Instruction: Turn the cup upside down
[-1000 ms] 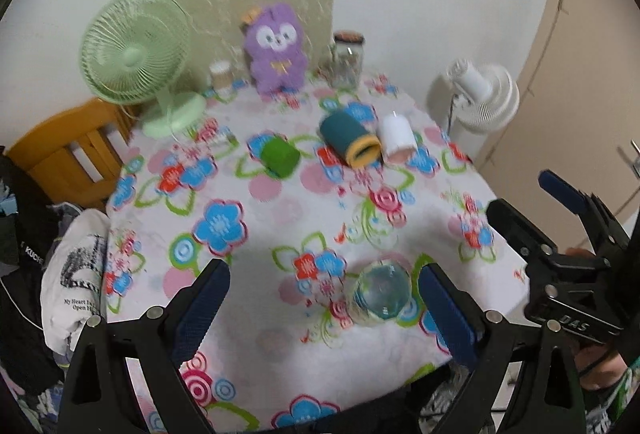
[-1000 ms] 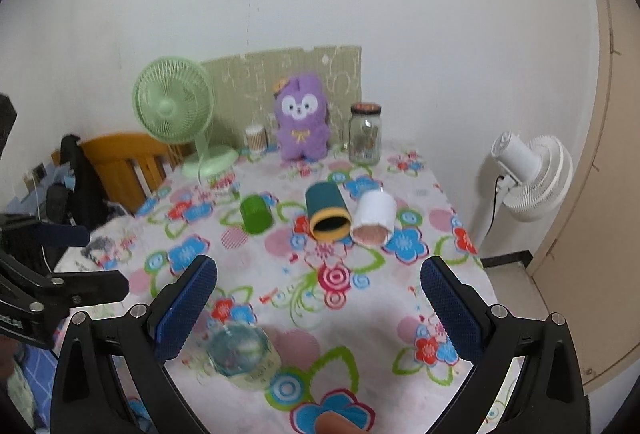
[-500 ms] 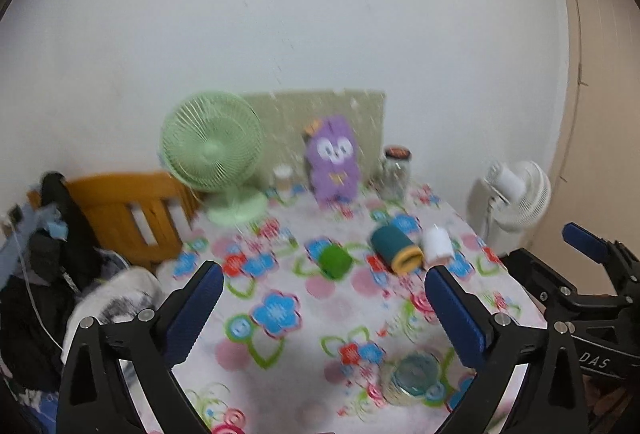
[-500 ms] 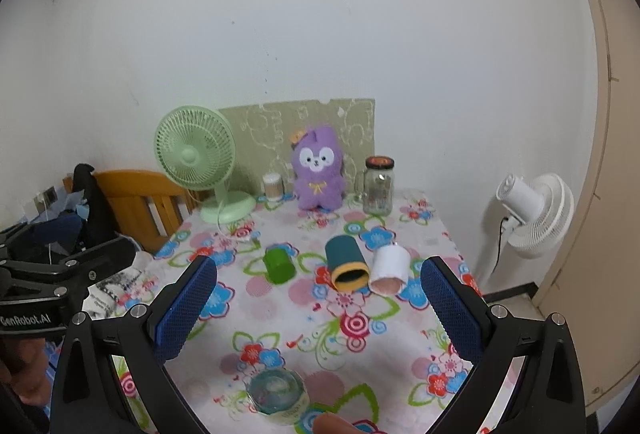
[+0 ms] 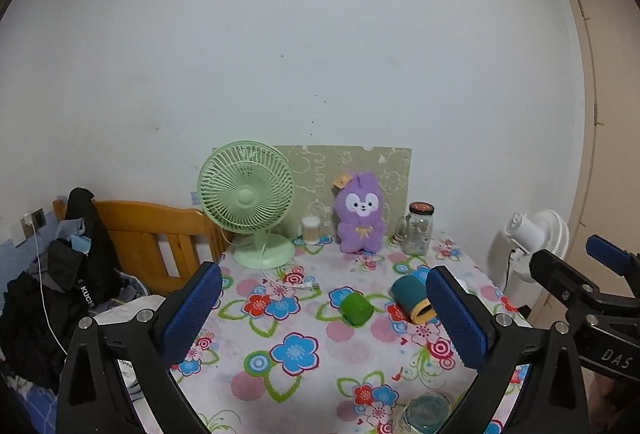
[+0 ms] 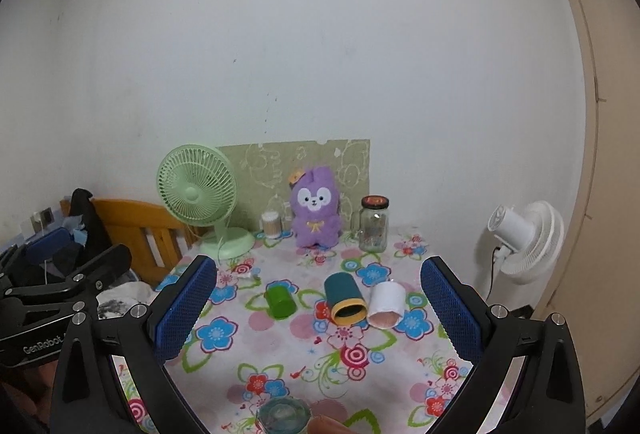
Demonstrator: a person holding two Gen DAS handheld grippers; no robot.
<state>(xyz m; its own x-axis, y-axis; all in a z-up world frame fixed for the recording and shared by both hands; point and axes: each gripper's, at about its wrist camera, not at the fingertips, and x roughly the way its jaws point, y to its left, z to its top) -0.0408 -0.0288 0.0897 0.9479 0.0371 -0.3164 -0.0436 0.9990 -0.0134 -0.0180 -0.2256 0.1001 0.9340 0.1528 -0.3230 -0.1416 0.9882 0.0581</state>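
Three cups lie on their sides on the flowered tablecloth [image 6: 280, 366]: a green cup [image 6: 280, 301], a teal cup with a yellow rim [image 6: 345, 299] and a white cup [image 6: 385, 304]. In the left wrist view I see the green cup [image 5: 357, 308] and the teal cup [image 5: 412, 299]; the right finger hides the white one. A clear glass cup [image 6: 283, 415] stands at the near table edge, also in the left wrist view [image 5: 424, 414]. My left gripper [image 5: 324, 314] and right gripper [image 6: 318, 310] are open, empty, and held above the near edge.
A green desk fan [image 6: 198, 194], a purple plush toy [image 6: 316, 212], a glass jar [image 6: 374, 224] and a small cotton-swab container [image 6: 271, 225] stand along the back wall. A wooden chair with clothes [image 5: 132, 242] is at the left. A white floor fan [image 6: 524, 240] stands at the right.
Both grippers have lifted and tilted up from looking down at the table, so the cups now sit lower and farther in view. Both stay open. Nothing on the table moved.
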